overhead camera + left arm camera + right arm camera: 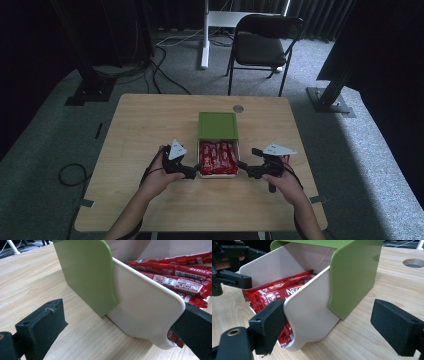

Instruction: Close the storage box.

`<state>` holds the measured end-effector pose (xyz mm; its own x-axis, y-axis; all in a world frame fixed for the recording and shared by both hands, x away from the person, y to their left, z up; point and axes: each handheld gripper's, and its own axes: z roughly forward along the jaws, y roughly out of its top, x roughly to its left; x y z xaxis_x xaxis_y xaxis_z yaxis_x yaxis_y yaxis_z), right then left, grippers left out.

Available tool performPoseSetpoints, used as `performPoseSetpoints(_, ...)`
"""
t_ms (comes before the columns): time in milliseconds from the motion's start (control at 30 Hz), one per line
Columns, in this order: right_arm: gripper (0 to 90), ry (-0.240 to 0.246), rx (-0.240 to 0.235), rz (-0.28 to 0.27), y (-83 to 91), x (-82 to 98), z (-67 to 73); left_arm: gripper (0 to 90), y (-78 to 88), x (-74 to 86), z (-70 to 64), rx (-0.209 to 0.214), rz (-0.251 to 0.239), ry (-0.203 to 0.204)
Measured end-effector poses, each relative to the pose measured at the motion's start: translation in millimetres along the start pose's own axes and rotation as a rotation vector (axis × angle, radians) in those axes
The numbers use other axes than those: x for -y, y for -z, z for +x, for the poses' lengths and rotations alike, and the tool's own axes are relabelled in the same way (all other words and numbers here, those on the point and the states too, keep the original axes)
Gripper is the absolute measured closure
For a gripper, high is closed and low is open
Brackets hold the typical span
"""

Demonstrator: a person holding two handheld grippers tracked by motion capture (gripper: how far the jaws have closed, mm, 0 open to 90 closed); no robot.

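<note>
My work rests on a light wooden surface (150, 120) with rounded corners — a round grommet hole (238, 108) sits near its far edge. Directly on it stands a cream plastic drawer box with a green sleeve (217, 125), its drawer pulled out toward me — full of red snack wrappers (218, 156).

The high view looks down on the table (150, 120); both gripper views closely flank the drawer (145, 307).

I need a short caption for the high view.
Two tongs, left and right, flank a drawer of red snack bars.
</note>
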<state>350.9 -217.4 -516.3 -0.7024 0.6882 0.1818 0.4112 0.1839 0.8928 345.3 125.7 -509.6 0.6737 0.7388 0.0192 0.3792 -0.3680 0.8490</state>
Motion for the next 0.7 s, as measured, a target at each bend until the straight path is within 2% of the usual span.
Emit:
performPoseSetpoints(467,12.9,-0.003,0.012,-0.005,-4.8,-4.3,-3.6,2.1,-3.8,-0.7,6.8,-0.006,-0.014,0.036)
performPoseSetpoints(700,12.9,-0.012,0.025,-0.011,-7.0,-6.2,-5.4,2.1,-5.4,-3.0,7.8,-0.011,-0.009,0.027)
